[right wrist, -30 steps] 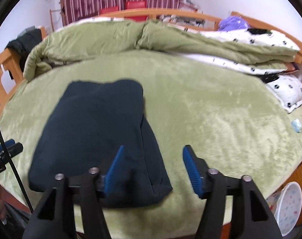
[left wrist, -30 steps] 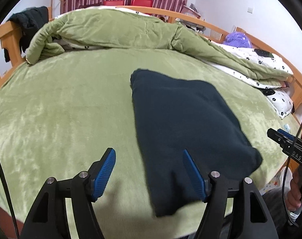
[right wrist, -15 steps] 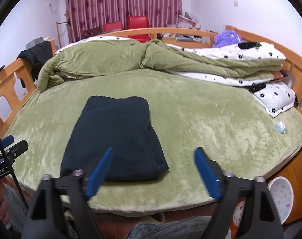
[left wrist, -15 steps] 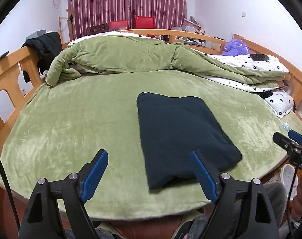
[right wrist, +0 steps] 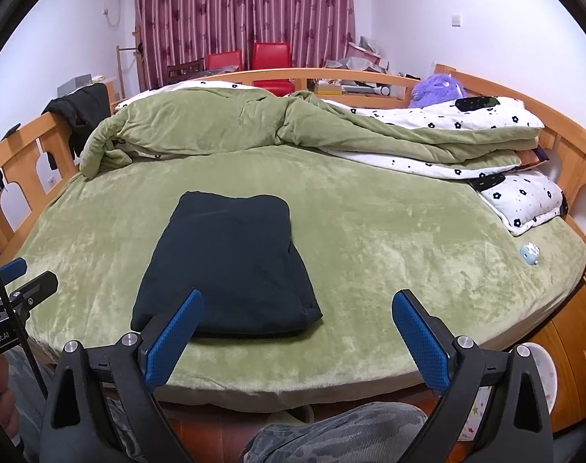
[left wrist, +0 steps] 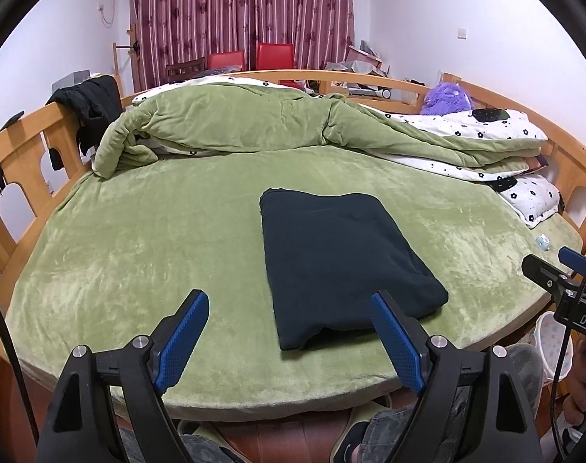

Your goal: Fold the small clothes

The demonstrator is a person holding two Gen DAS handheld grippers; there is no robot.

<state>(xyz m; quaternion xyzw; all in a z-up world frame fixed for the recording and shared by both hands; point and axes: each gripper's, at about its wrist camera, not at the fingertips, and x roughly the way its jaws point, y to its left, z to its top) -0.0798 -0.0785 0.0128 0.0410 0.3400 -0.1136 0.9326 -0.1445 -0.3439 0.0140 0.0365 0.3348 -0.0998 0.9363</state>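
A: Why is the folded dark garment (left wrist: pixel 341 260) lying flat on the bed (left wrist: pixel 138 254), ahead of both tongs?

B: Looks finished. Left tongs (left wrist: pixel 289 337) gape empty; right tongs (right wrist: pixel 298 333) are opening, nothing between.

A dark navy, soft knit garment (left wrist: pixel 339 258), folded into a thick flat rectangle, lies on the green plush bed cover. It rests beyond the jaws of both grippers, untouched, its near folded edge showing layered, slightly uneven corners.
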